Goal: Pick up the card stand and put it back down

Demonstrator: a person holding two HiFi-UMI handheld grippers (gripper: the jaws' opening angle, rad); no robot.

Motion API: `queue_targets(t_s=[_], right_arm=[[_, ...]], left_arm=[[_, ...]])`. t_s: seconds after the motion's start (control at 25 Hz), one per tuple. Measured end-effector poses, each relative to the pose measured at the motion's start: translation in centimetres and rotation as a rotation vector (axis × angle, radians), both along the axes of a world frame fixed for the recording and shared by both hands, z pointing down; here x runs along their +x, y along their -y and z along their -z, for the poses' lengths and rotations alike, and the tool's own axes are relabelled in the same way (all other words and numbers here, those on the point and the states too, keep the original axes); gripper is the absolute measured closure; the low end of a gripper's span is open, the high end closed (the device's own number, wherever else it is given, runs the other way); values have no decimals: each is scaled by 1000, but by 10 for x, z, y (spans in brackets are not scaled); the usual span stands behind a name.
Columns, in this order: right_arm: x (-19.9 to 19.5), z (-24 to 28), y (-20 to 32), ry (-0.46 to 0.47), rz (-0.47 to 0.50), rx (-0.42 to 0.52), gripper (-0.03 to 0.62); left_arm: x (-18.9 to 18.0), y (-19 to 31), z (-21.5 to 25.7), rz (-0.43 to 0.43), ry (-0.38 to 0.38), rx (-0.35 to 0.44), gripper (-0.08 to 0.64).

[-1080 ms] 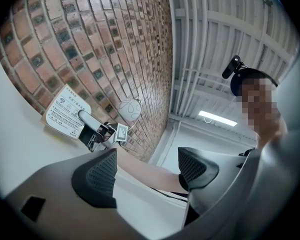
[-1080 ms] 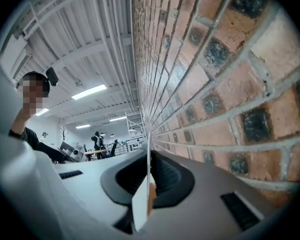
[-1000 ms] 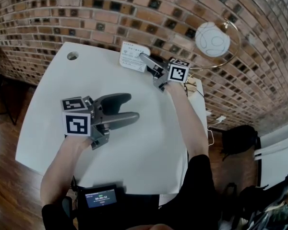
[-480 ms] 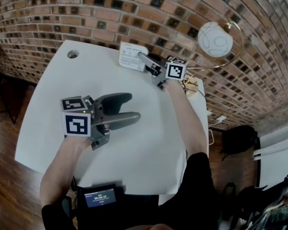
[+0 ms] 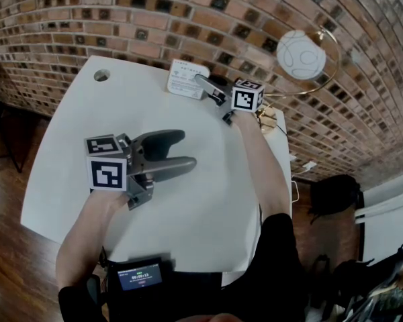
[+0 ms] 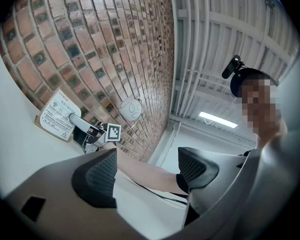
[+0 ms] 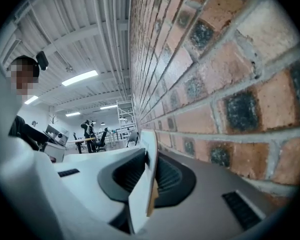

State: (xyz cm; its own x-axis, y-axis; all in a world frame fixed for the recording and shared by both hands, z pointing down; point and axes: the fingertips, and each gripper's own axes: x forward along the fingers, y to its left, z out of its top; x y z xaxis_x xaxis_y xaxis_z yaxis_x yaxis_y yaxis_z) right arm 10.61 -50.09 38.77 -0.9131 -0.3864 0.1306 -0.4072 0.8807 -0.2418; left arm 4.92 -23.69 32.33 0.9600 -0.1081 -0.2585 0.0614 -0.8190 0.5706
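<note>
The card stand, a white printed card, stands at the far edge of the white table, close to the brick wall. My right gripper reaches it from the right; its jaws are opening, with the card's edge still between the two pads and a thin gap on each side. My left gripper hovers open and empty over the middle of the table. From the left gripper view the card stand and the right gripper show far off by the wall.
A brick wall runs right behind the table. A white globe lamp on a brass hoop stands at the far right. A round cable hole lies at the far left corner. A small screen device sits at the near edge.
The right gripper with the card has shifted very slightly toward the wall. The left gripper has not moved.
</note>
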Motion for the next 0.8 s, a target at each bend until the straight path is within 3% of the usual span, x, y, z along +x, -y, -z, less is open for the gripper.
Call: queue_targets(t_s=[0.36,0.8], right_arm=[[3,-10,-1,-84,-56,-39,483],[5,-16,-3,-110,-85,-48,483]], left_arm=[[2,-1,1,-3,-2,-4,181],[1,-1,0,-5,-3,-4,181]])
